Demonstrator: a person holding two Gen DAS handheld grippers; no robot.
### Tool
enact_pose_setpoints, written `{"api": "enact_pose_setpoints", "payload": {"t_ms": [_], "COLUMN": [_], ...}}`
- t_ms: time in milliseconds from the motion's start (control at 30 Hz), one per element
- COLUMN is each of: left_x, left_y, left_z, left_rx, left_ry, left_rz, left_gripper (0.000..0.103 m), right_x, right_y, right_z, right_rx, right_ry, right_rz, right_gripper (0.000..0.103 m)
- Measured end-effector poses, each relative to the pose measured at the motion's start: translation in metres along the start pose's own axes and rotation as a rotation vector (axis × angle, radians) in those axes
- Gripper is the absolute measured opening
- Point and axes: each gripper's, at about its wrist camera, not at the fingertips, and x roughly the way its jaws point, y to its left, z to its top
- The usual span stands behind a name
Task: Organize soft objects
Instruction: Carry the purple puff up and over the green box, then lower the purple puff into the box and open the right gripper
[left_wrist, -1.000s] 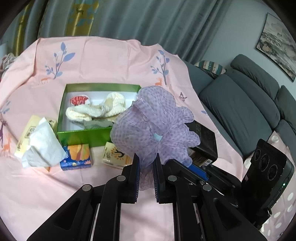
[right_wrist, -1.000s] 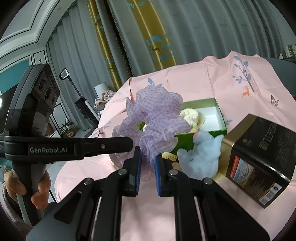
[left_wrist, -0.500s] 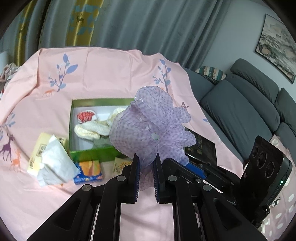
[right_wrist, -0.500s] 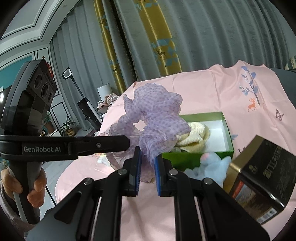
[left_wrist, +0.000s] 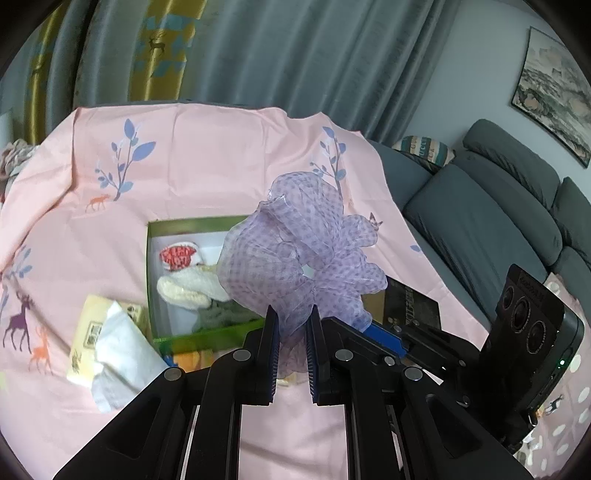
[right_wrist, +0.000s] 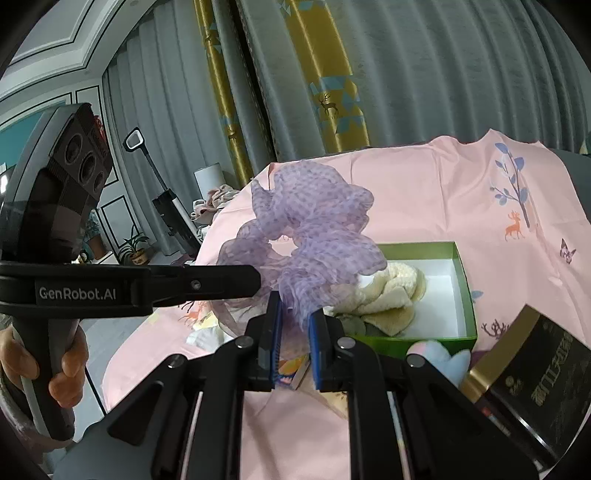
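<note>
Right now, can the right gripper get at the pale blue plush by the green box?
Probably not yet: the right gripper is shut on the purple scrunchie, shared with the left gripper. The path to the plush looks clear.

Lilac dotted organza scrunchie (left_wrist: 306, 258) — ruffled, held aloft above open green box (right_wrist: 463, 291) — cream knits inside.

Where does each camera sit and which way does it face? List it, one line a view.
Left wrist: on the left gripper, looking down over the purple mesh scrunchie at the green box and grey sofa; the right gripper shows.
Right wrist: on the right gripper, facing the curtains; the left gripper and a hand show.
Shared: both jaws shut on the scrunchie, the box, the pink cloth.
</note>
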Motion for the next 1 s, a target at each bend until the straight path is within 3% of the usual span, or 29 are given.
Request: {"api": "enact_pose_setpoints", "payload": {"t_ms": [700,833,1000], "left_x": [0.07,0.087,0.123], "left_y": [0.026,0.036,0.058], "left_z": [0.058,0.069,0.068], "left_rx": [0.001,-0.02,-0.082], "left_ry": [0.049,0.06,0.13], "left_rz": [-0.024,-0.012,0.01], "left_gripper": [0.012,0.012,0.012], "right_x": [0.062,0.083,0.113], "right_y": [-0.039,-0.051,-0.058], "right_z": [0.035,0.044,0.039], "right_rx": [0.026,0.042,0.063], "right_ry": [0.044,0.082,0.158], "right_rz": [-0.075,-0.103,-0.128], "right_gripper": [0.013,0.013,0.013]}}
